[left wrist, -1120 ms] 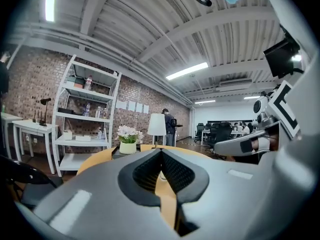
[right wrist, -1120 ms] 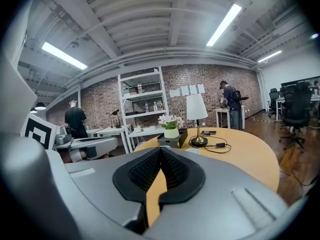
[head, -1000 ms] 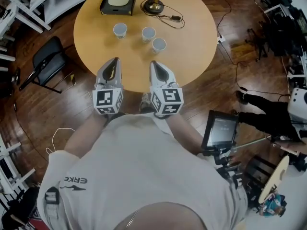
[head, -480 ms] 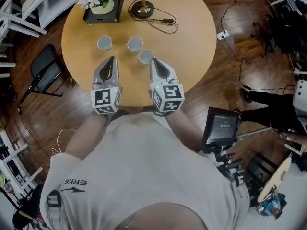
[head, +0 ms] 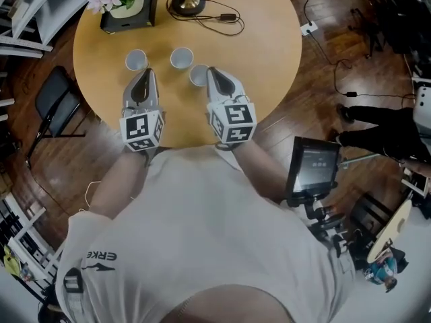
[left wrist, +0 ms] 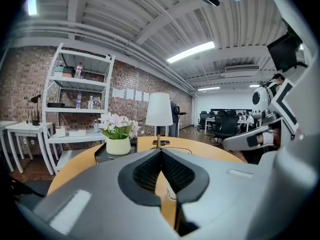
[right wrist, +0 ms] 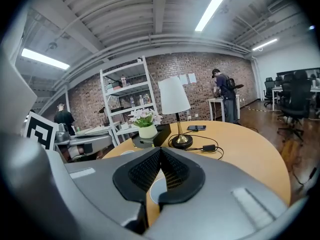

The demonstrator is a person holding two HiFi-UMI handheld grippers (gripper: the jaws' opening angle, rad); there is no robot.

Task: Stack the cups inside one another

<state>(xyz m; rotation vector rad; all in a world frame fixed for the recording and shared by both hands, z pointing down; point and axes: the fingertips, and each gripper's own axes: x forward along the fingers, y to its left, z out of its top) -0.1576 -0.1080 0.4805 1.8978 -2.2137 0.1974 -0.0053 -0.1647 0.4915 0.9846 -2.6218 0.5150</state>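
Three empty white cups stand upright and unstacked on the round wooden table [head: 269,59], in a loose row, each apart from the others. The left cup [head: 136,60] and the middle cup [head: 181,57] sit about level with one another. The right cup [head: 198,75] sits a little nearer the person.

The left gripper [head: 146,73] is held over the near part of the table. Its tip is just beside the left cup, on the side nearer the person, and whether it touches the cup cannot be told. Its ribbed pads [left wrist: 147,171] meet at the tips, fully closed with nothing between them.

The right gripper [head: 210,72] has its tip just beside the right cup, at that cup's right. Its pads [right wrist: 145,170] are likewise pressed together at the tips and hold nothing. A pale cup rim shows on the table behind them, low in the right gripper view. Both grippers point away from the person, roughly parallel, with the middle cup ahead of the gap between them.

Farther across the table:
- a pot of pink and white flowers [head: 124,2], which stands on a black tray [head: 111,24]
- a lamp with a brass base [head: 186,2] and a white shade
- a dark cable [head: 225,17] running from the lamp over the tabletop

Off the table, on the wooden floor:
- a black chair [head: 54,99] to the left
- a tablet on a stand [head: 313,167] to the right

White shelving [left wrist: 75,109] stands against a brick wall behind the table.
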